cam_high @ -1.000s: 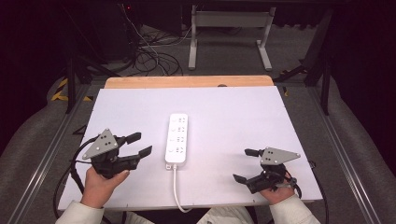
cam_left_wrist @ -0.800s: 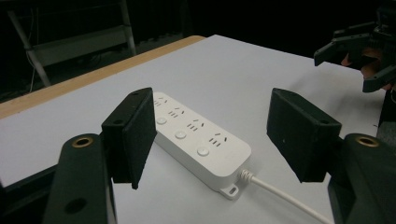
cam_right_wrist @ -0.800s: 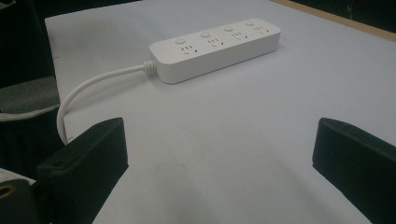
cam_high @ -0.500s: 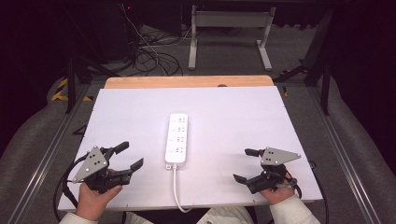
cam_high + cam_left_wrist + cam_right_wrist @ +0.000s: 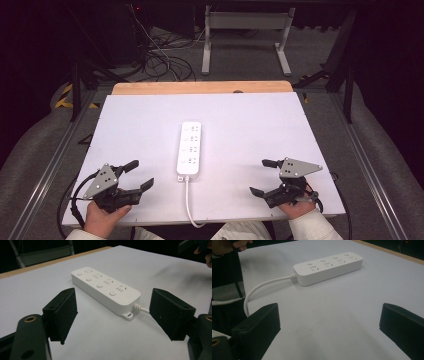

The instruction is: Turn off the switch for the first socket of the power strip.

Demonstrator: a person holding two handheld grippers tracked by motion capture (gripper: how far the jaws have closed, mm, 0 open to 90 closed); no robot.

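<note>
A white power strip point(image 5: 189, 148) point(image 5: 105, 288) point(image 5: 329, 265) lies lengthwise in the middle of the white table point(image 5: 240, 125), its cable point(image 5: 190, 205) running off the front edge. My left gripper point(image 5: 138, 175) rests near the front left corner, open, with nothing between its jaws; its view looks at the strip's cable end. My right gripper point(image 5: 262, 177) sits near the front right, also open and holding nothing, aimed toward the strip.
The table's far edge is a wooden strip point(image 5: 200, 87). Beyond it stand a metal frame point(image 5: 245, 30) and loose cables point(image 5: 160, 60) on the floor. Metal rails point(image 5: 45, 170) run along both sides of the table.
My left gripper has dropped down and back toward the front left corner of the table. The right gripper and the power strip stayed put.
</note>
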